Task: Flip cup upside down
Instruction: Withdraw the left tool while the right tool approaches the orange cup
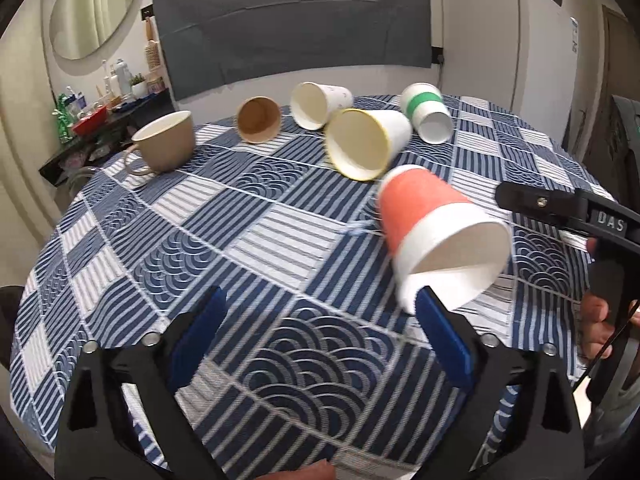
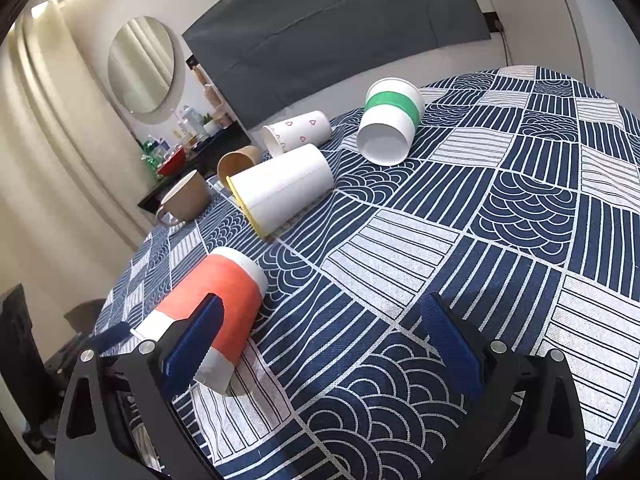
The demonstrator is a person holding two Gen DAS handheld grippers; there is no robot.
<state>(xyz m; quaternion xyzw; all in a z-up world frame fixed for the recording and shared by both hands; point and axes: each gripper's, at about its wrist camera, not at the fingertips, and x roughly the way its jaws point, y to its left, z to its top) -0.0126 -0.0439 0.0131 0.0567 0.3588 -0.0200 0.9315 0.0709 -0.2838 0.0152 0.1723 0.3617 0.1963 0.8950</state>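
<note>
**Orange cup tipped near both open hand-held grippers**

Left wrist view: the left hand-held gripper [image 1: 320,320] hangs over the tabletop [image 1: 240,240] with its blue fingers [image 1: 200,336] spread wide and nothing between them. The orange cup [image 1: 436,236], orange with a white band at the mouth, is tilted, its base up and away and its open mouth facing down toward the camera, just beyond the right-side finger; the picture is blurred there, so contact cannot be told. Farther back lie a yellow-rimmed white cup [image 1: 368,142], a brown cup [image 1: 259,119], a white heart-print cup [image 1: 320,104] and a green-banded cup [image 1: 427,117], all on their sides. A beige mug [image 1: 166,142] stands upright at the left. The right hand-held gripper [image 1: 560,208] shows at the right edge, side-on.

Right wrist view: the right hand-held gripper [image 2: 320,340] is also wide open and holds nothing. The orange cup [image 2: 212,312] lies on its side on the checked cloth at the lower left, partly behind the left-side finger [image 2: 192,344], mouth toward the camera. The yellow-rimmed white cup [image 2: 284,188], heart-print cup [image 2: 298,130], green-banded cup [image 2: 390,124], brown cup [image 2: 238,162] and beige mug [image 2: 188,196] sit beyond it.
</note>
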